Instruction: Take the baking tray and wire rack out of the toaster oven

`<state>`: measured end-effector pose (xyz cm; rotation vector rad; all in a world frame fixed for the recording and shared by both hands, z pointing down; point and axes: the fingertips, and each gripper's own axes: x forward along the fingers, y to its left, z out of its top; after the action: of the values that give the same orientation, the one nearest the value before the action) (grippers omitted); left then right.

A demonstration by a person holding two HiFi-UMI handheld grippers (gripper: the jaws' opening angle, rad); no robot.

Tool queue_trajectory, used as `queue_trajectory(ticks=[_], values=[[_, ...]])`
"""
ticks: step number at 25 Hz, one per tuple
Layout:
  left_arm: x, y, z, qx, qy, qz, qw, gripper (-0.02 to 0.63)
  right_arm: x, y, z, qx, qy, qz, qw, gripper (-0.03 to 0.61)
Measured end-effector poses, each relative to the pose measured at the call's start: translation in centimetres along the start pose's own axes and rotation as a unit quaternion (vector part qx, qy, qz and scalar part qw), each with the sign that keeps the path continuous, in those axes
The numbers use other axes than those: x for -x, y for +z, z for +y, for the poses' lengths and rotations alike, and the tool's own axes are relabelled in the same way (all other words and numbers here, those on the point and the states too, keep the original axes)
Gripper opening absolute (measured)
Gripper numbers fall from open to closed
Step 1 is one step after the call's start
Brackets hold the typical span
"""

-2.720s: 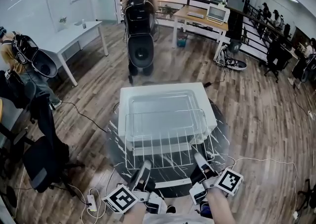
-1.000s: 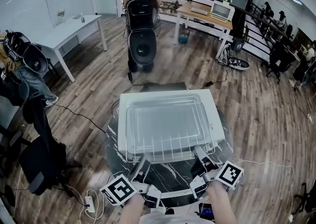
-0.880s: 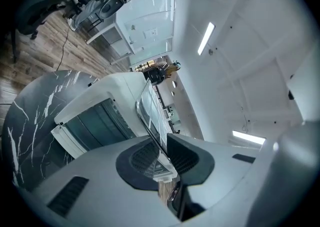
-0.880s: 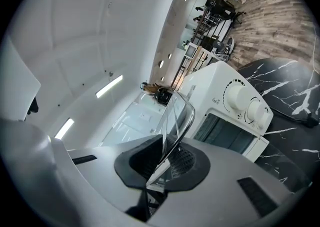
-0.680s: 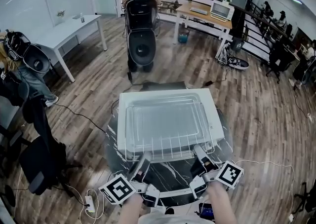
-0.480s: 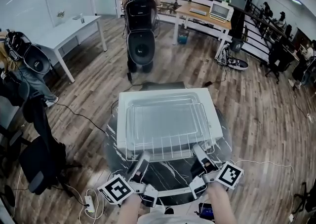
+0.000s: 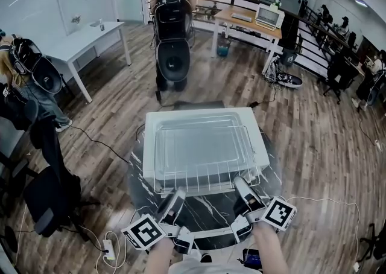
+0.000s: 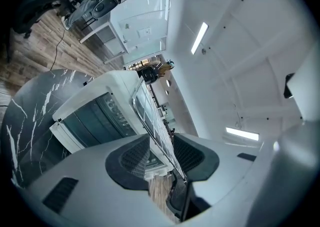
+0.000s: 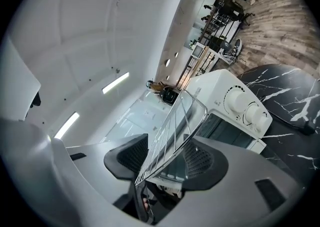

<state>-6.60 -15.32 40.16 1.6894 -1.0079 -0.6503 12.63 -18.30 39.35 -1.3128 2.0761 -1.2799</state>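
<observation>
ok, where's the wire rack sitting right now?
Head view, centre: the silver wire rack lies flat on top of the white toaster oven, its near edge overhanging the oven's front above the black marble table.

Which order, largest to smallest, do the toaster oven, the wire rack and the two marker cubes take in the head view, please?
1. toaster oven
2. wire rack, slightly smaller
3. left marker cube and right marker cube, about alike, so tied; nearness to the camera enlarges both
</observation>
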Motion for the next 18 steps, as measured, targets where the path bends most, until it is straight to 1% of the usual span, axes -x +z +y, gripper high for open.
queue_trajectory(ticks=[5, 13, 16, 18], values=[[0.4, -0.3, -0.1, -0.004, 0.000, 0.002, 1.0000, 0.127, 1.0, -0.3, 0.3, -0.006, 0.006, -0.001, 1.000, 0.195], [1.5, -1.4, -0.2, -0.008, 0.002, 0.005, 0.9999, 0.127, 3.2, -1.2, -0.2, -0.003, 0.004, 0.002, 1.000, 0.195], [2.1, -2.0, -0.5, -0.019, 0.002, 0.008, 0.9998, 0.127, 4.2, -1.6, -0.1, -0.006, 0.002, 0.003, 1.000, 0.195], [2.7, -2.4, -0.8, -0.024, 0.003, 0.009, 0.9997, 0.127, 4.9, -1.8, 0.4, 0.002, 0.010, 0.004, 1.000, 0.193]])
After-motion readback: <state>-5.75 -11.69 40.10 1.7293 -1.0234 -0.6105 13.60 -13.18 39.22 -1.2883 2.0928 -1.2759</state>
